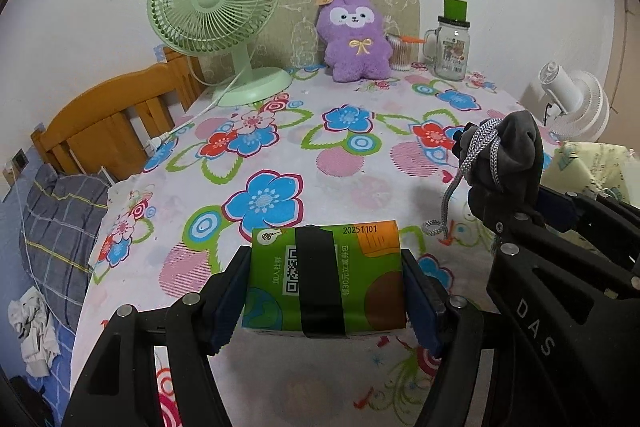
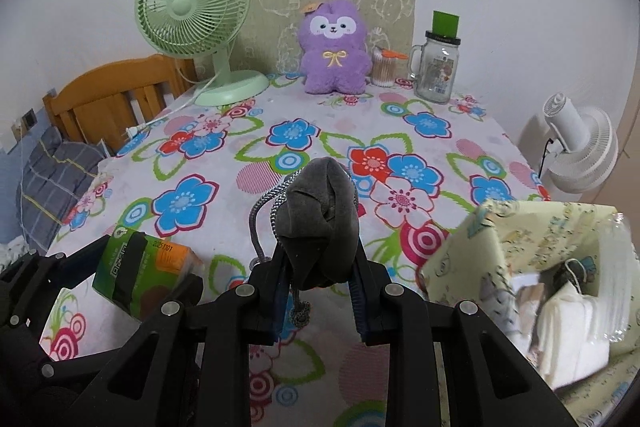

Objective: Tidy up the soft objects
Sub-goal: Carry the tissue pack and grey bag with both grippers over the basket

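Beside the right gripper — yellow storage bin with white folded cloths.

A white tablecloth fills mid-frame, printed with blue, red and pink flowers, green leaves and ringed circles. At the lower centre sits a green tissue pack with an orange corner, a brown patch and a black band. The pouch is dark grey with a grey-white speckled cord. Upper left is a pale green fan; upper centre, a purple plush toy with a white face and yellow bow. The lower-right storage box is pale yellow with cartoon prints.
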### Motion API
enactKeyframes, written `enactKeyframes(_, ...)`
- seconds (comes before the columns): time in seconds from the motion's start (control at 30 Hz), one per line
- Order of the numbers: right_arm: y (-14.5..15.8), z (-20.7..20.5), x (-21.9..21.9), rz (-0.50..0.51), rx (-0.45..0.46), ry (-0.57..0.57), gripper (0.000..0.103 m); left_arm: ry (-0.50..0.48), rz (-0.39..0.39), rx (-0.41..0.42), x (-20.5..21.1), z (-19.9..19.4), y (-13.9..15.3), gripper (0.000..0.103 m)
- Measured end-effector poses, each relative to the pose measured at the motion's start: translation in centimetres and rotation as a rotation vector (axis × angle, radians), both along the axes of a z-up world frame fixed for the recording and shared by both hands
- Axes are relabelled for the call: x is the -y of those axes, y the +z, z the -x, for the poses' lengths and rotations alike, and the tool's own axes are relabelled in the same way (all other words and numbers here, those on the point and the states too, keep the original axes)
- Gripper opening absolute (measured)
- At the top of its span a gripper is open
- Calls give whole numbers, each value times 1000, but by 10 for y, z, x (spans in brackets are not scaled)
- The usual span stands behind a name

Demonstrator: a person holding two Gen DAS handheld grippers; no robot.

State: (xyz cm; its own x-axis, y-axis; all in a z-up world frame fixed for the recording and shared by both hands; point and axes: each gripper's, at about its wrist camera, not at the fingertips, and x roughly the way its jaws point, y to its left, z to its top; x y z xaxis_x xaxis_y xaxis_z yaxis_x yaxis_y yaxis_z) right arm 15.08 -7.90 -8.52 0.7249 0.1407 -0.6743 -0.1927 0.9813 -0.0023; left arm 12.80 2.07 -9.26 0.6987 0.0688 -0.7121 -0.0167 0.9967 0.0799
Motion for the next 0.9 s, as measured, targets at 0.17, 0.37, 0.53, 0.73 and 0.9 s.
enactKeyframes(0.17,9,15,7,-7,16,-3,30,-1,3,21,5,13,7,72)
enactKeyframes(0.37,21,33,15,-7,41,-10,30,-10,7,48,13,28,18,72)
enactKeyframes(0.53,30,42,20,-16,51,-11,30,-17,8,68,18,40,27,72)
enactKeyframes(0.73,44,55,25,-23,76,-8,30,-23,0,94,23,52,39,72)
enactKeyframes(0.9,53,63,30,-32,87,-12,30,-27,-1,115,25,60,49,72)
